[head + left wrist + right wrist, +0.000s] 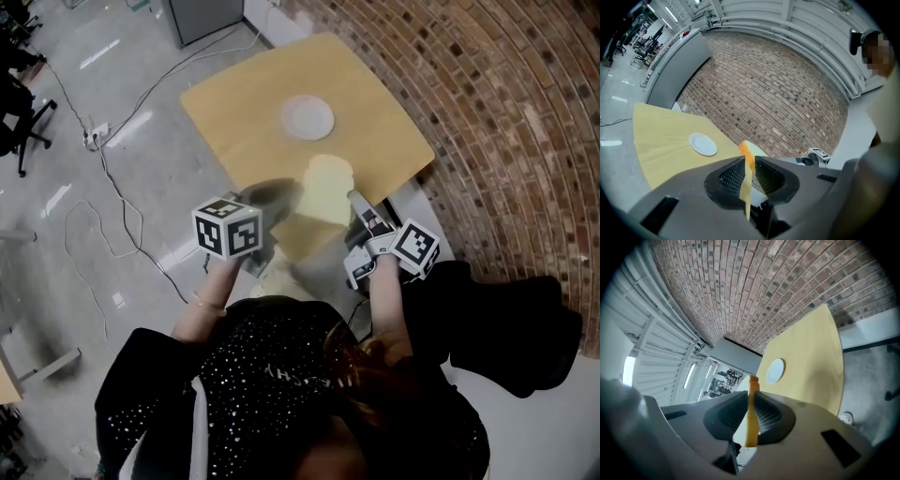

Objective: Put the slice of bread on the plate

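Soft, even indoor light. Head view: floor [112, 94] glare at 10 o'clock, left gripper [281, 195] motion-blurred. Both gripper views bulge, black at corners; bread [746, 187] near the lens is soft.

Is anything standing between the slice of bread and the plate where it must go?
Nothing visible does. The left tool and right tool grip the slice of bread over the near part of the table; only its bare top lies before the empty plate.
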Available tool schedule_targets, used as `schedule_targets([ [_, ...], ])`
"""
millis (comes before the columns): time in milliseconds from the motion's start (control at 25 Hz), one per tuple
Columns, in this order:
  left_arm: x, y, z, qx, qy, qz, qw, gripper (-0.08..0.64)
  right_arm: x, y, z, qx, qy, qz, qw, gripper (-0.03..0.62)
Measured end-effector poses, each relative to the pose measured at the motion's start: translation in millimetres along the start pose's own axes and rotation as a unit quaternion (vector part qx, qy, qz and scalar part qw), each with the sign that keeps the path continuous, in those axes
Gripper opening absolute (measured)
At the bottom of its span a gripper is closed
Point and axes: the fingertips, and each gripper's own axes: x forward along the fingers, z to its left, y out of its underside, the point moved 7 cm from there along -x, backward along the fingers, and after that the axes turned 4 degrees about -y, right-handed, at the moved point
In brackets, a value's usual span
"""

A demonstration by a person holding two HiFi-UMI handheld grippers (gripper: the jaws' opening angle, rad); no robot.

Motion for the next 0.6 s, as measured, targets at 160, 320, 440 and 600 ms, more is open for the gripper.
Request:
schedule_targets([
  [160, 22, -22, 14, -0.004, -0.008, -0.004, 1.0000, 0.074, 27, -26, -3, 0.003, -0.001, 0.010, 1.000, 0.055],
  [320, 39, -38, 28, -0.012, -0.018, -0.005, 0.9998, 0.074, 51, -46, -5, -0.002, -0.002, 0.023, 1.000, 0.055],
  [440, 56, -48, 35, -0.013, -0.024, -0.005, 0.9996, 0.074, 65, -63, -10, 0.003, -0.002, 0.026, 1.000, 0.055],
  [600, 76, -57, 43, -0.013, -0.032, -0.002, 0.9994, 0.075, 80, -81, -20, 0.011, 0.001, 0.032, 0.999, 0.055],
])
